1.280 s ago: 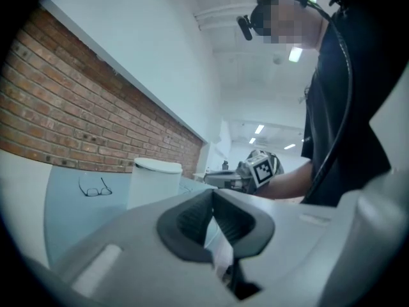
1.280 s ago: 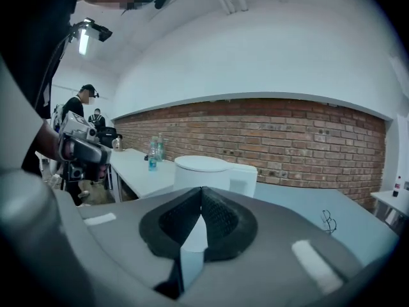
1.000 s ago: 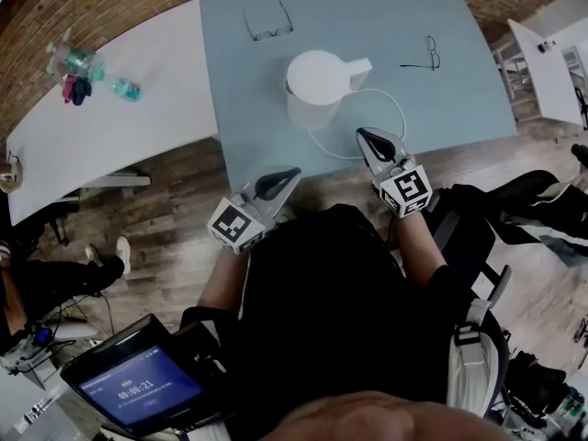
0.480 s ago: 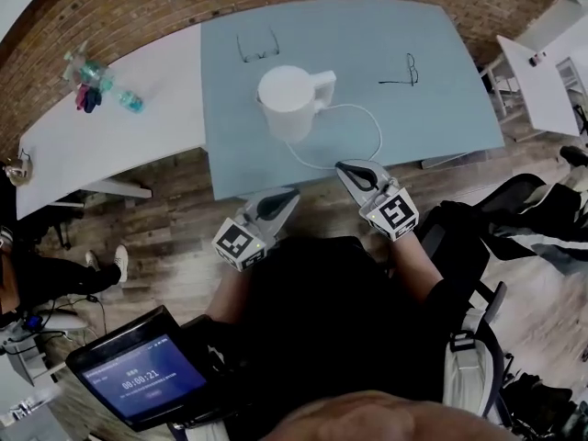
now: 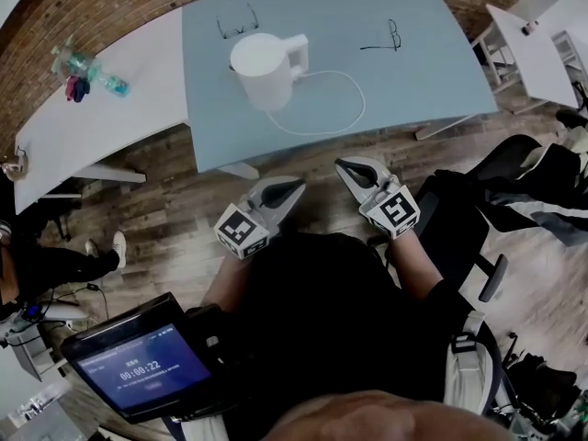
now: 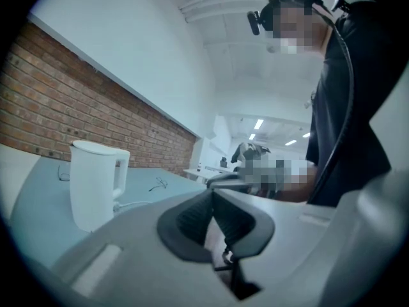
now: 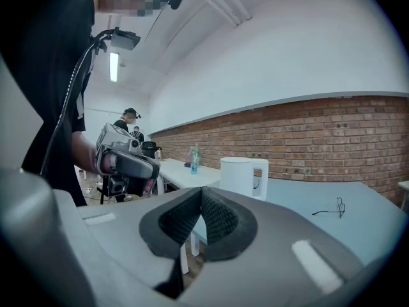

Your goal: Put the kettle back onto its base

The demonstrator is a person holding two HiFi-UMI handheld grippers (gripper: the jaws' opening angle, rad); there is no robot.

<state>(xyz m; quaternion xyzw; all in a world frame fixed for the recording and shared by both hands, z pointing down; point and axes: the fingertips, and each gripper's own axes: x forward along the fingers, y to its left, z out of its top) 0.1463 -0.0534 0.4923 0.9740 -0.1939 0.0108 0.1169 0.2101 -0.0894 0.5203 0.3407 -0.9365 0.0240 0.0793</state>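
The big blue-grey table [image 5: 413, 72] is taking up most of the head view, with a white table [image 5: 92, 136] butting up against its left edge. The white kettle [image 5: 265, 70] is sitting upright on the blue one, in the left half and about midway between the far and near edges. Can't really tell the base apart from it. The left gripper [image 5: 297, 185] and right gripper [image 5: 342, 164] are both hanging over the wood floor, just off the table's near edge and well apart from the kettle. Both are keeping their jaws pressed together with nothing in them. A white cord [image 5: 354, 108] is looping from the kettle's foot toward the near edge. Two pairs of glasses [image 5: 237, 23] are lying by the far edge, and bottles [image 5: 83, 67] are standing on the white table's far edge.
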